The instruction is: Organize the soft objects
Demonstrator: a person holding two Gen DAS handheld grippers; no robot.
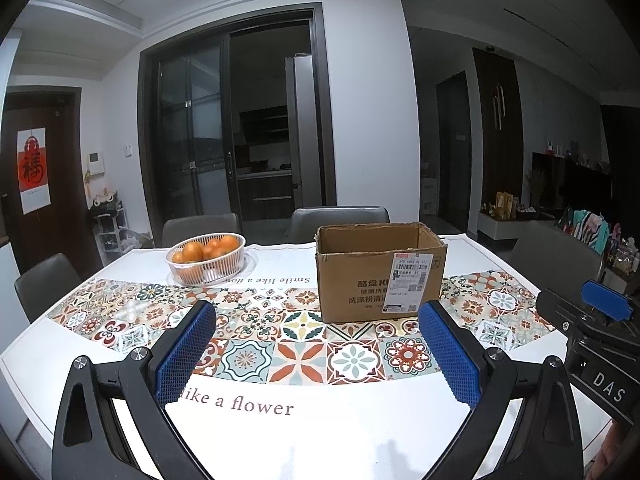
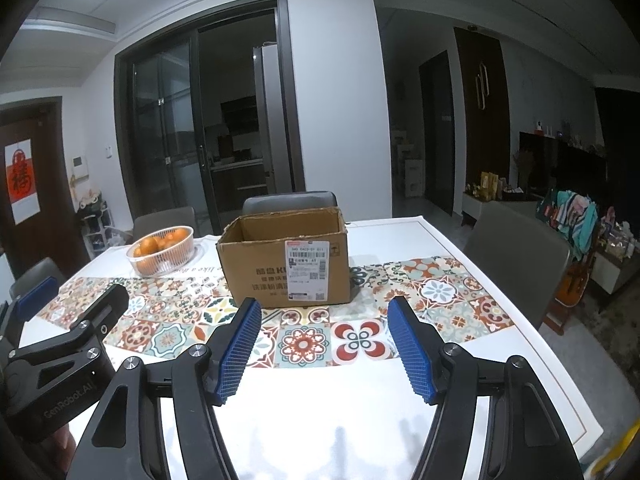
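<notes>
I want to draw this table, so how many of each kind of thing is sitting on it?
Cardboard box: 1
Basket of oranges: 1
Patterned tablecloth: 1
Total: 3 things on the table. I can't count the oranges exactly, since some hide behind others.

Brown cardboard box (image 1: 380,270) (image 2: 286,262), upright on the patterned table runner, top open with the flaps folded away and ragged along the rim. White shipping label with barcodes on the near face, dark printed characters beside and below it. Toward the far side of the table, right of centre. Inside hidden.
</notes>
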